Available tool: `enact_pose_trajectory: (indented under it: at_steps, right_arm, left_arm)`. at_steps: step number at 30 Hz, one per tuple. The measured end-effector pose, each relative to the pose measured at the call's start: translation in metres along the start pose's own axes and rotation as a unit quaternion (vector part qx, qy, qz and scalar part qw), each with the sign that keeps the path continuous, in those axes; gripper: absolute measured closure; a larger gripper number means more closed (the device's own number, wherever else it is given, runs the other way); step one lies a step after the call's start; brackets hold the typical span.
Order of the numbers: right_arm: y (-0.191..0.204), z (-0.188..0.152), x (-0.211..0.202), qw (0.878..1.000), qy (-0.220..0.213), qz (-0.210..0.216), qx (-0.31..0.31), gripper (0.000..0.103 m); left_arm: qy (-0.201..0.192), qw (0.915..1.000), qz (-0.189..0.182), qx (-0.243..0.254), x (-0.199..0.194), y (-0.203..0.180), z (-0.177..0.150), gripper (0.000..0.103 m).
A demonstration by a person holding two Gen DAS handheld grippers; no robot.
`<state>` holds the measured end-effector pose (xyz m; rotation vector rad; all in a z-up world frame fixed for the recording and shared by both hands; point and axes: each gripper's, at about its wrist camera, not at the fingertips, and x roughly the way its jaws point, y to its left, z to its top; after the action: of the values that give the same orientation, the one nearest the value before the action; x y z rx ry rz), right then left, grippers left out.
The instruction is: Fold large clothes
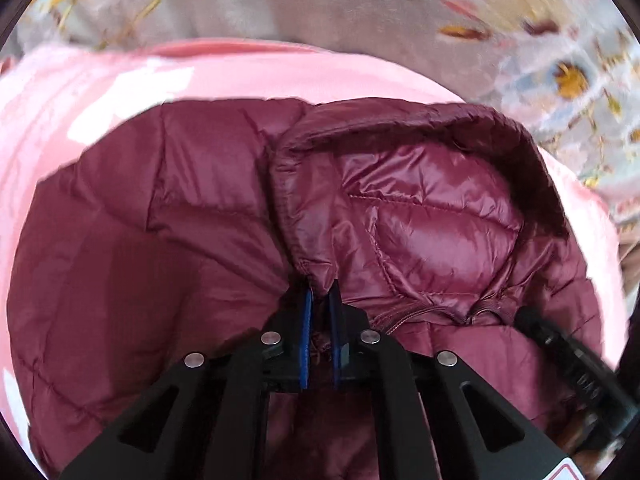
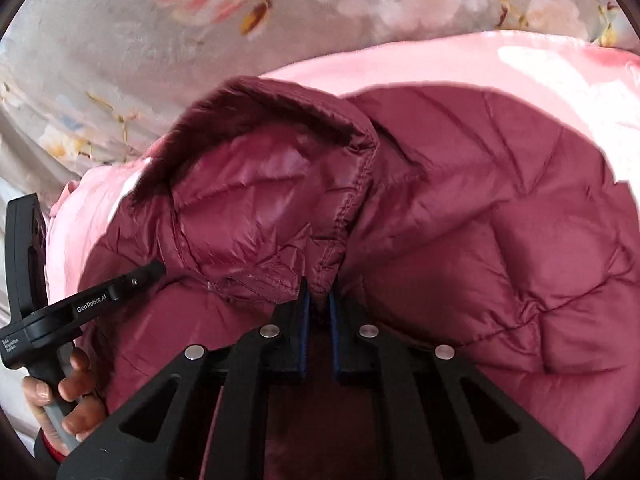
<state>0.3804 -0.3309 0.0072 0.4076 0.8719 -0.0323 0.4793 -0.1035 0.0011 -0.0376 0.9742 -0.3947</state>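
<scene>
A maroon quilted down jacket (image 1: 152, 220) with a hood (image 1: 420, 208) lies on a pink sheet (image 1: 260, 72). My left gripper (image 1: 320, 292) is shut on the hood's hem edge at one side. In the right wrist view the jacket (image 2: 500, 240) fills the frame and its hood (image 2: 256, 200) opens to the left. My right gripper (image 2: 319, 298) is shut on the hood's hem at the other side. The left gripper (image 2: 160, 270) shows at the left of the right wrist view, held by a hand (image 2: 68, 396). The right gripper's body (image 1: 568, 356) shows at the left wrist view's lower right.
A grey floral bedspread (image 2: 120, 60) lies beyond the pink sheet (image 2: 520, 72) and also shows in the left wrist view (image 1: 560, 60). The pink sheet's edge runs around the jacket on all far sides.
</scene>
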Motion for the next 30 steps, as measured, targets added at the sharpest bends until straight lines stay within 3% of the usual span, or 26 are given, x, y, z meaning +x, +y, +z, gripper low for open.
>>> enact_pose_trajectory:
  at_steps: [6,8,11,15,19,23,24,26,30]
  right_arm:
    - [-0.003,-0.004,-0.005,1.000,-0.008,-0.002,-0.003,0.096]
    - [-0.010,-0.006,-0.017,1.000,-0.007,0.007,0.017,0.089]
    - [-0.018,-0.007,-0.051,0.999,-0.046,-0.014,0.016,0.085]
    - [-0.009,0.010,-0.074,0.997,-0.077,-0.004,0.016,0.085]
    - [0.020,0.031,-0.049,0.998,-0.057,0.004,-0.012,0.085]
    - [0.029,0.020,0.003,0.996,-0.005,-0.071,-0.050,0.087]
    - [0.025,0.013,0.010,0.996,0.002,-0.072,-0.051,0.088]
    - [0.017,0.006,0.010,0.997,-0.007,-0.055,-0.050,0.088]
    - [0.017,0.015,-0.007,0.998,0.000,-0.050,-0.047,0.088]
  left_arm:
    - [-0.030,0.9989,0.023,0.028,0.001,-0.004,-0.008,0.088]
    - [-0.034,0.9983,0.033,0.034,-0.006,-0.004,-0.010,0.083]
    - [-0.046,0.9967,0.046,0.049,-0.028,-0.003,-0.015,0.073]
    - [-0.053,0.9974,0.033,0.037,-0.054,0.005,0.001,0.072]
    - [-0.059,0.9975,0.035,0.019,-0.055,-0.009,0.024,0.072]
    - [-0.008,0.9963,0.079,0.031,-0.004,-0.018,0.024,0.071]
    - [0.007,0.9957,0.087,0.031,0.009,-0.013,0.018,0.071]
    - [-0.016,0.9959,0.079,0.041,0.011,-0.009,0.007,0.069]
    - [-0.018,0.9970,0.064,0.038,-0.009,-0.003,0.008,0.069]
